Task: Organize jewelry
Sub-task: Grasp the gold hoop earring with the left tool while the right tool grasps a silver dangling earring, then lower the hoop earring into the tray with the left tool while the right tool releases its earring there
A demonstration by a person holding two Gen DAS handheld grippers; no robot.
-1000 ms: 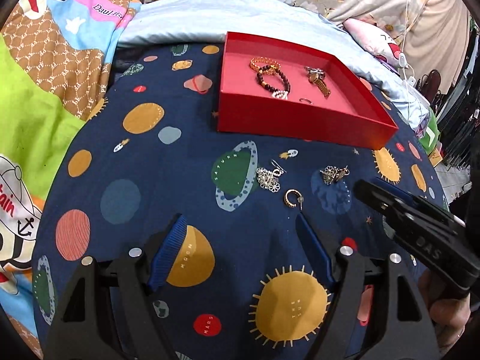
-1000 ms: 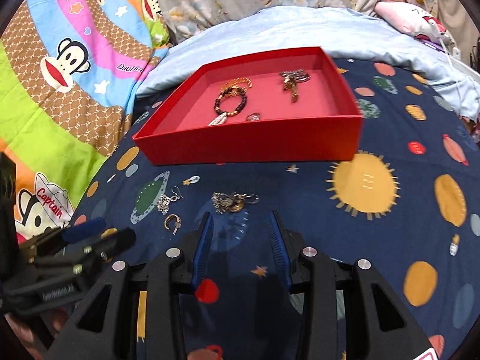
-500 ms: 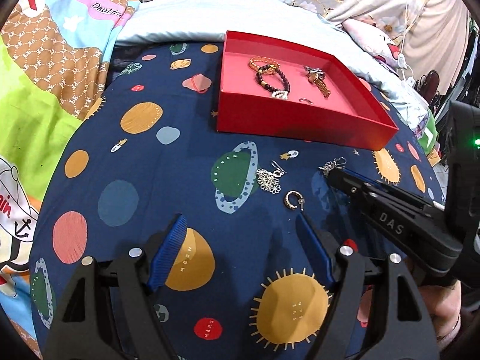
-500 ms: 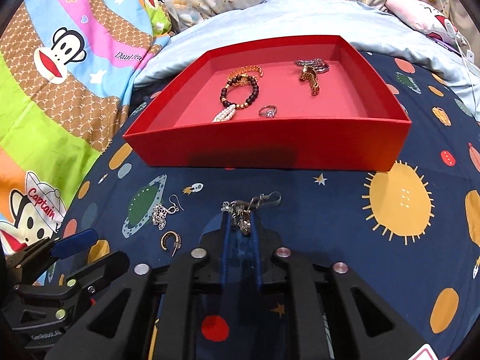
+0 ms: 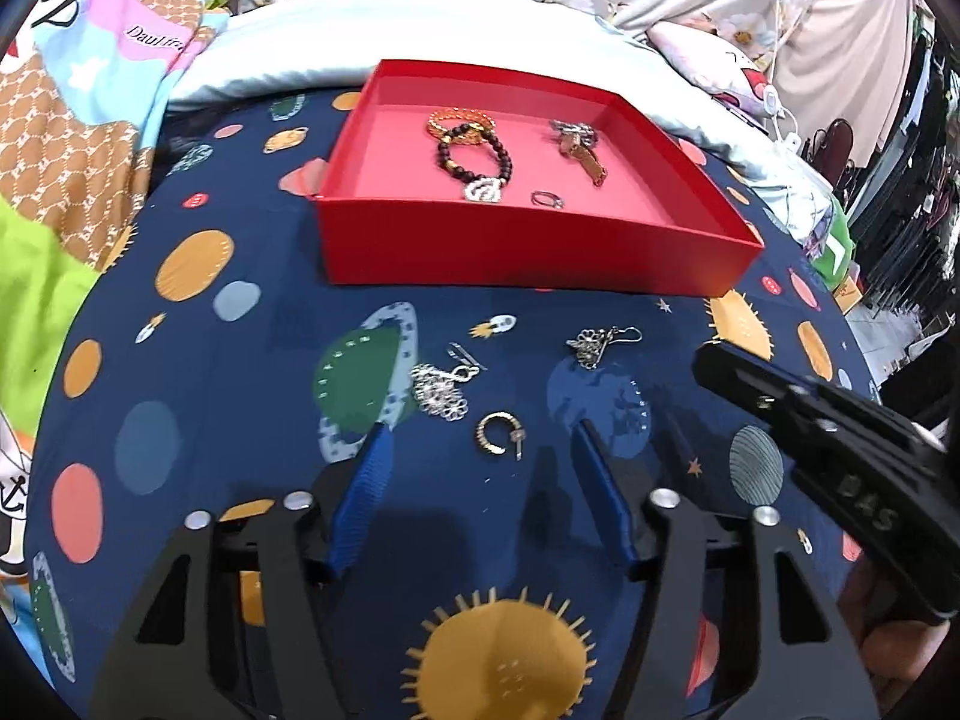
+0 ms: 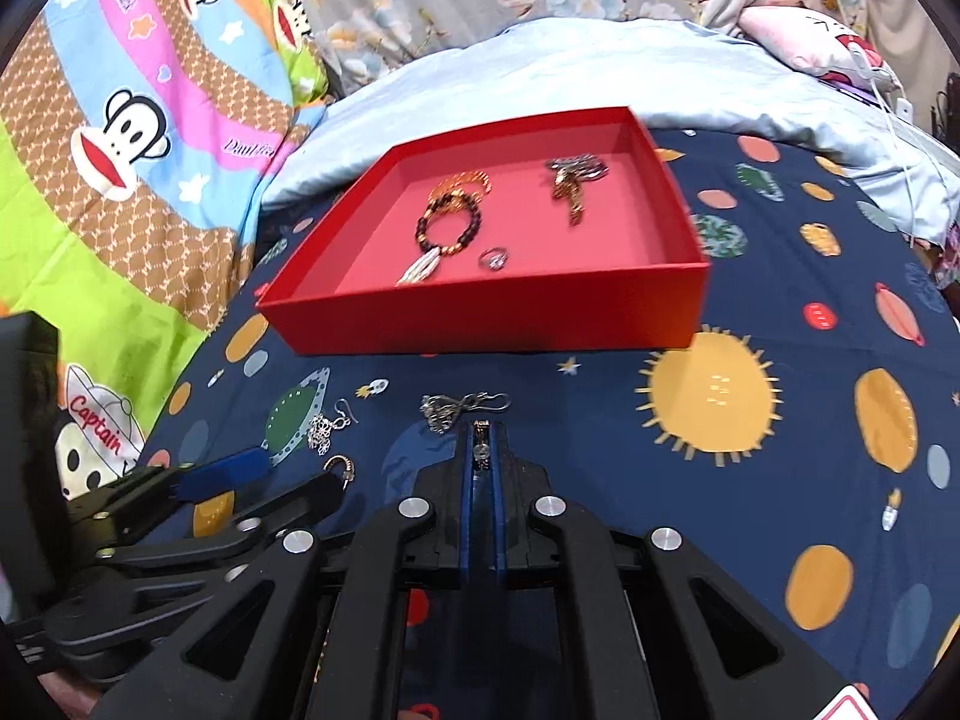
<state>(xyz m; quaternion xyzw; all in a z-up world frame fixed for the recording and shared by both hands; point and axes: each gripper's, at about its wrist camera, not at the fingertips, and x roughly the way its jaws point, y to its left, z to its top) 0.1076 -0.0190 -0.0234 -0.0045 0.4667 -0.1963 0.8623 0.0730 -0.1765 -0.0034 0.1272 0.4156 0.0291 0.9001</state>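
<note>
Above gold hoop [image 5: 498,434], left gripper [image 5: 480,450], tilted.

The item [image 6: 480,450] pinched between the shut jaws is too small to identify.

Counted 1 red tray [image 5: 528,252] w/ 2 bead bracelets [image 5: 474,147], 1 ring [image 5: 547,198], 1 chain piece [image 5: 579,147]; 3 earrings [image 5: 501,433] on bedspread [image 5: 198,360].

Your right fingers [image 6: 480,450] pinch a small silver piece [image 6: 480,451]; just beyond their tips lies a silver filigree earring [image 6: 447,409] on its hook. Between your left fingers [image 5: 480,450] sits a gold hoop earring [image 5: 498,433], with a silver cluster earring [image 5: 441,387] just ahead. Beyond, the red tray [image 5: 528,252] holds bracelets and a ring [image 5: 547,198].
</note>
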